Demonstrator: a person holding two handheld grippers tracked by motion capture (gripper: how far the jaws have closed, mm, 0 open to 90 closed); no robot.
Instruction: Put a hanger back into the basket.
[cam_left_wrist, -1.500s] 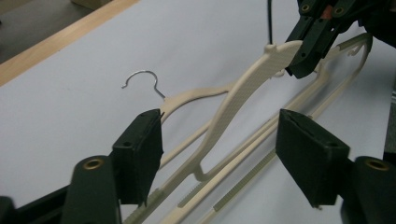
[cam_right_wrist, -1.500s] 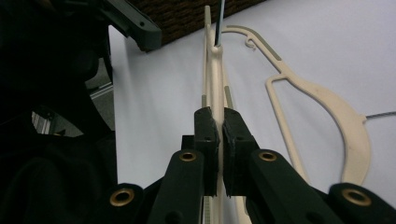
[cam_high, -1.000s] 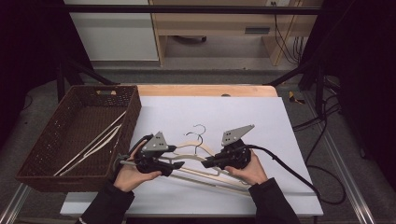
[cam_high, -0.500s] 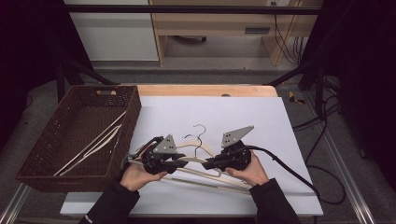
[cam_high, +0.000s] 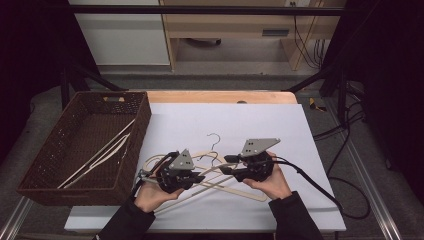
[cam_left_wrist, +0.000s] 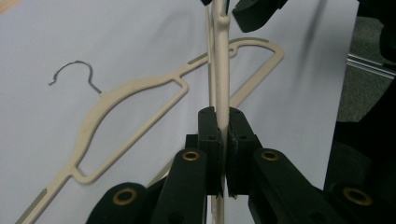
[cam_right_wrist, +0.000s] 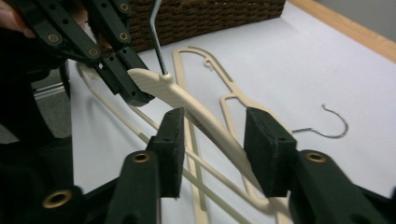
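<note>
A cream hanger is held just above the white table between the two grippers. My left gripper is shut on it; its jaws have just been closing, and the pads now clamp the thin edge of the hanger. My right gripper faces it from the right. Its jaws have just been opening and stand apart on either side of the hanger's shoulder, pads clear of it. The left gripper grips beside the metal hook. A second cream hanger lies flat underneath.
A dark wicker basket stands at the left with several pale hangers inside. The white sheet covers the table, with a wooden edge at the back. A black cable trails right from my right gripper.
The left gripper's jaws closed onto the held hanger and it shifted slightly right. The right gripper's jaws opened off the hanger; that hand stayed put.
</note>
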